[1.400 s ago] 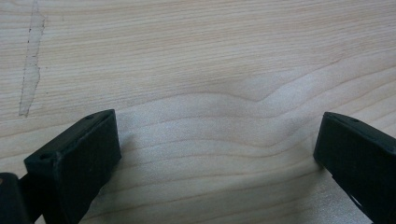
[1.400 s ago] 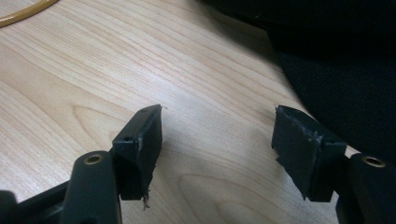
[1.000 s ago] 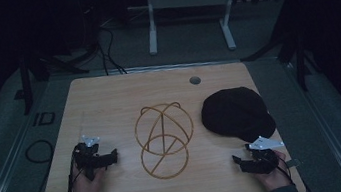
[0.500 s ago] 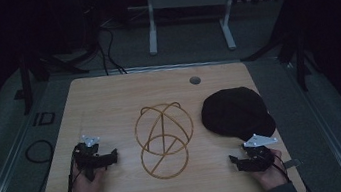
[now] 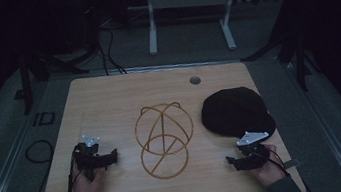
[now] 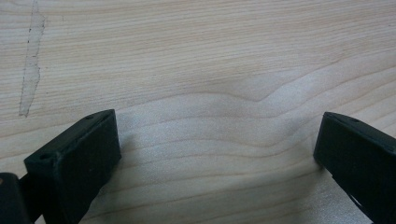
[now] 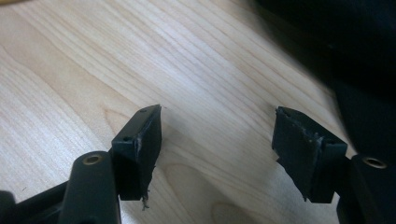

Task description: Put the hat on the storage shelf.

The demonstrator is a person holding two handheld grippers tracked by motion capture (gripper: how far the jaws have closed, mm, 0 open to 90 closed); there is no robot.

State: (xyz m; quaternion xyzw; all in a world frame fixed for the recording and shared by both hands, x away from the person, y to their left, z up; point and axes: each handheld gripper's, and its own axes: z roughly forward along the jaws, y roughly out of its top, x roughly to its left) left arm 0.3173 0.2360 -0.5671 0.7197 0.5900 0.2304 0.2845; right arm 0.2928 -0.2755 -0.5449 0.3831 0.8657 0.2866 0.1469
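A gold wire frame of crossing loops lies flat at the middle of the wooden table. To its right sits a black cap, which the right gripper view catches as a dark mass at upper right. My right gripper is near the front right corner, just in front of the cap and pointing left. In its own view the right gripper is open; its jaws have just been closing a little over bare wood. My left gripper rests left of the frame, and its own view shows it wide open over bare wood.
A round grommet hole sits near the table's back edge. Behind the table stands a white desk frame, and cables trail on the dark floor. A faint scuff mark runs along the wood ahead of the left gripper.
The right gripper has shifted slightly left and lifted a little, and its grey plate now tilts up near the cap's front edge. The left gripper has kept still.
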